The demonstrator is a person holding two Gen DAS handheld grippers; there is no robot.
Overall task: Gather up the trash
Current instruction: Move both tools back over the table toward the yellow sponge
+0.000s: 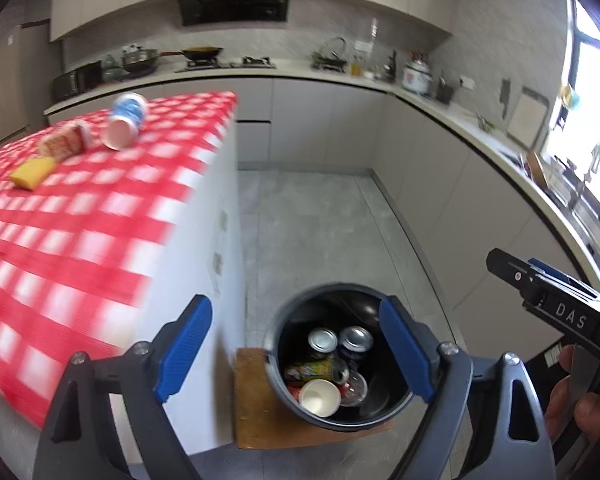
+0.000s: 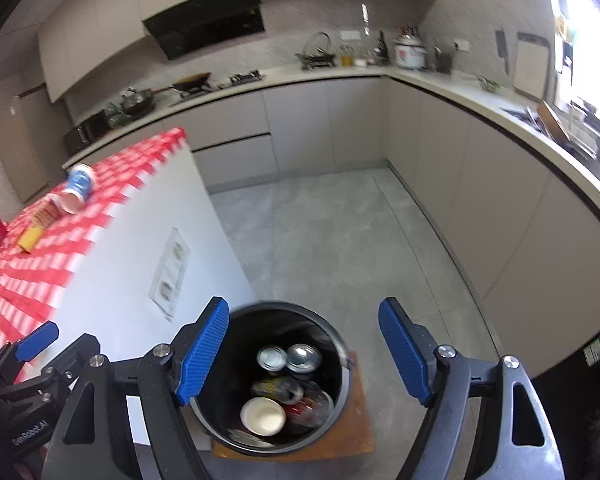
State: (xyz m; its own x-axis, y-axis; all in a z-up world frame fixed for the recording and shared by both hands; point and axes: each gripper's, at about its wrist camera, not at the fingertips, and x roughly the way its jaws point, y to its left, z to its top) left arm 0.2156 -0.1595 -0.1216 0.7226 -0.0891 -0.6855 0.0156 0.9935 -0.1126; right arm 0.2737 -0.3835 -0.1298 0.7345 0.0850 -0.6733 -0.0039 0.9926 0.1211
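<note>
**Asker:** What are your tongs doing?

**Me:** Both pairs are spread wide and carry nothing. My left tongs (image 1: 296, 354) and my right tongs (image 2: 304, 354) hang above the bin (image 2: 342, 364), which sits on a small wooden stool (image 2: 360, 436) on the floor, just beside the white end of the counter (image 1: 80, 216).

**Asker:** Where is the trash?

**Me:** Some lies in the bin: two cans (image 2: 290, 358), a white cup (image 2: 263, 416) and crumpled wrappers. The rest is on the checked cloth, at about ten o'clock from my left tongs: a blue-and-white paper cup (image 1: 125, 122) on its side, a reddish packet (image 1: 66, 142) just beside it, and a yellow block (image 1: 33, 172), perhaps a sponge, a little nearer to me.

**Asker:** How will that cup handle?

**Me:** I judge it light and thin-walled, so it crushes easily and may roll away when nudged. I would take it across the middle of its body with a gentle squeeze, from above, with the fingers on either side so that it cannot roll.

**Asker:** And the others?

**Me:** The packet looks soft and crinkly, so I would pinch it near an edge. The yellow block looks squashy and should give under the pads, so a grip across its short sides ought to serve. That part of the picture is blurred, so I cannot be sure of either.
</note>
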